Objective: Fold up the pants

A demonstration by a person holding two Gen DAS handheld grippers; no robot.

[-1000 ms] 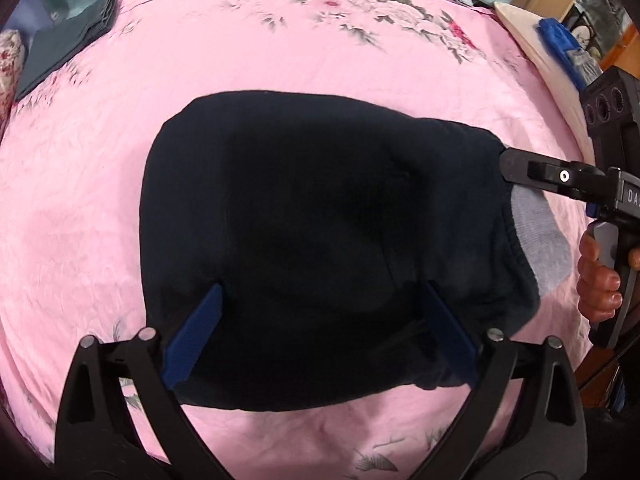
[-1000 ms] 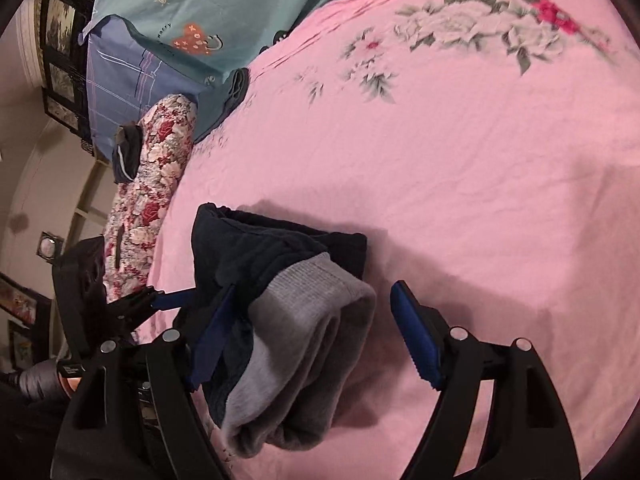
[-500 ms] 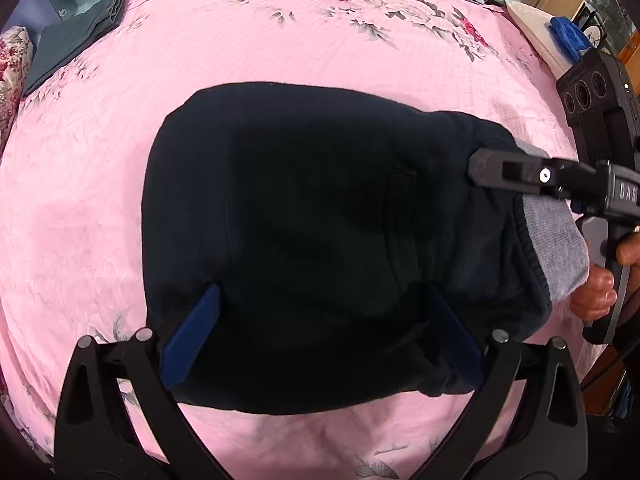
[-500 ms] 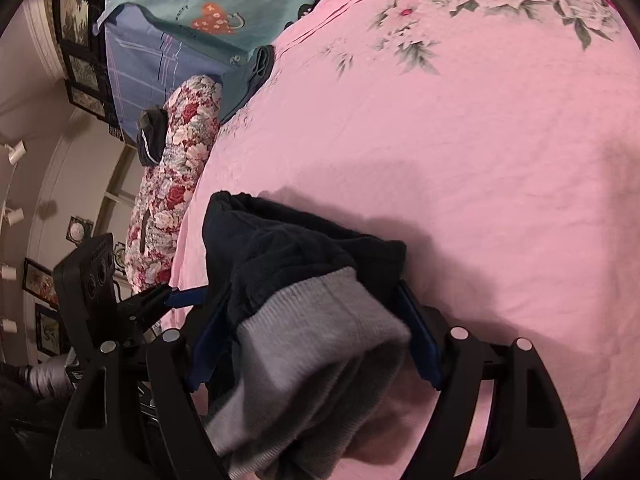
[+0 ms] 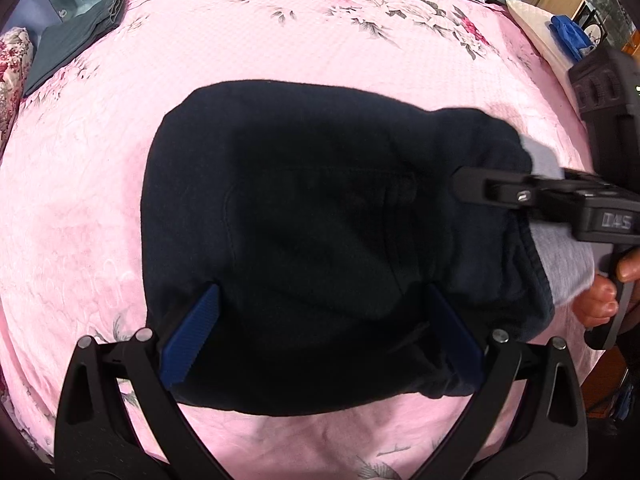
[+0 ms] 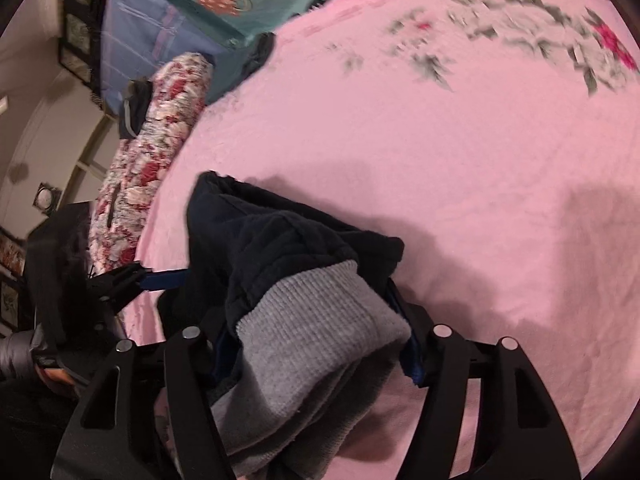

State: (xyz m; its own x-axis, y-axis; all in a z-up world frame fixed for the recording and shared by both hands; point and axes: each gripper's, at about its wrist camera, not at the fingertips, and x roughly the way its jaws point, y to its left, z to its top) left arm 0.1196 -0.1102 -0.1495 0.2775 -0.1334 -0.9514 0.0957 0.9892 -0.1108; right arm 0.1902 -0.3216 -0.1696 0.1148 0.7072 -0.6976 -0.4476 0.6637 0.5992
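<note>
The dark navy pants (image 5: 312,232) lie folded in a thick bundle on the pink bedspread (image 5: 320,40), with the grey ribbed waistband (image 5: 560,264) at the right end. My left gripper (image 5: 320,332) is open, its blue pads either side of the bundle's near edge. My right gripper (image 6: 316,340) straddles the grey waistband (image 6: 320,344) and navy fabric (image 6: 280,248), its jaws pressed against the bundle's sides. It also shows in the left wrist view (image 5: 520,196), reaching in from the right.
A folded teal garment (image 5: 76,44) lies at the far left of the bed. A floral pillow (image 6: 160,140) lies along the bed's edge. A white cushion with a blue item (image 5: 560,36) sits at the far right. Teal and blue bedding (image 6: 200,4) lies behind.
My right gripper has moved forward over the waistband end and its jaws have narrowed onto the bundle. The left gripper has stayed open at the near edge.
</note>
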